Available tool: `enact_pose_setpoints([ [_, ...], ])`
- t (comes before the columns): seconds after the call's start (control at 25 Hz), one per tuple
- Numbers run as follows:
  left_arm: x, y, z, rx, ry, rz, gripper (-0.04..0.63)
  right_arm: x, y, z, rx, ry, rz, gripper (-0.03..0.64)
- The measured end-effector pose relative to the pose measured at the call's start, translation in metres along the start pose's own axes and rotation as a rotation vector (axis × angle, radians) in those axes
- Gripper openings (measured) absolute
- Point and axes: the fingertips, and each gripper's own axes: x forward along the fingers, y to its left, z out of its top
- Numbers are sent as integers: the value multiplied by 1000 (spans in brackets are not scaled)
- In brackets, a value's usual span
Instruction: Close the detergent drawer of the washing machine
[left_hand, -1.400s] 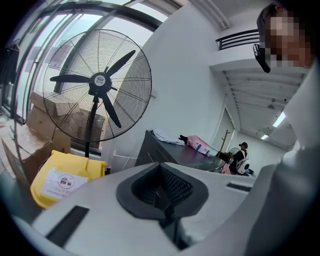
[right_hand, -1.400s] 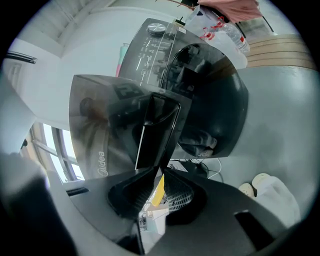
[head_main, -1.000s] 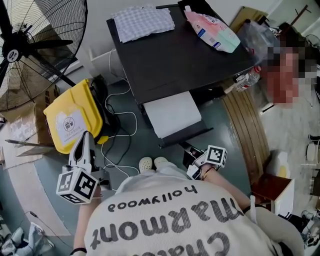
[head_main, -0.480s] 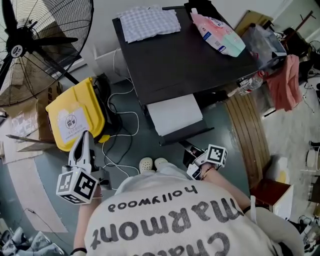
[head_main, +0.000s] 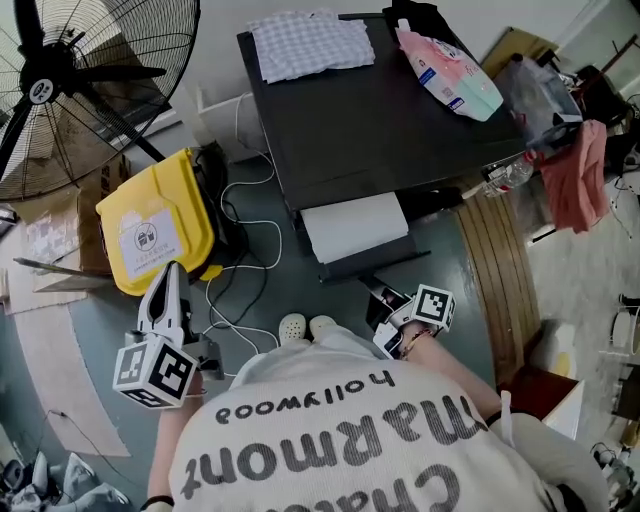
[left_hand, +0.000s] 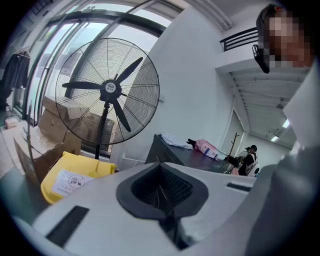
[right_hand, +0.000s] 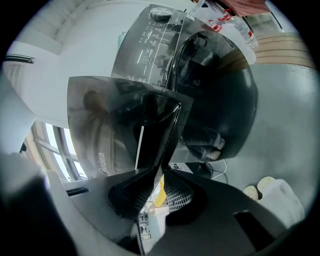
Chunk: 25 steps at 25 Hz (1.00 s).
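right gripper (head_main: 372, 290) clamping the front of the pulled-out detergent drawer (head_main: 355, 226), left gripper (head_main: 170, 272) just hanging off to the side, pinched shut, holding nothing

Bright daylight from the windows (left_hand: 30, 65); fisheye warping and dark corners in both gripper views.

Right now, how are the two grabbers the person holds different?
The left gripper is shut on nothing; the right gripper pinches the front of the open drawer. The left gripper points toward the yellow bin; the right gripper points at the washing machine. Both carry a marker cube.
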Motion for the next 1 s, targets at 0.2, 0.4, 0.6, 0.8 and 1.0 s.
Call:
enact_pose_setpoints([
  [0.2,-3,3,-1,-3,-1,19,8,7,1,5,3,5,-14,78],
  [0.4,-5,6,1,-5,-6,40,8,19,10,16,-1,5,10,75],
  [0.6,-11,13,1,-9,-8,66,8,32,16,25,-9,5,30,75],
  [0.8,-16,21,4,-15,-19,98,8,41,18,31,-15,8,31,75],
  [1.0,-20,26,3,-25,-23,122,8,49,21,35,-10,8,41,74],
])
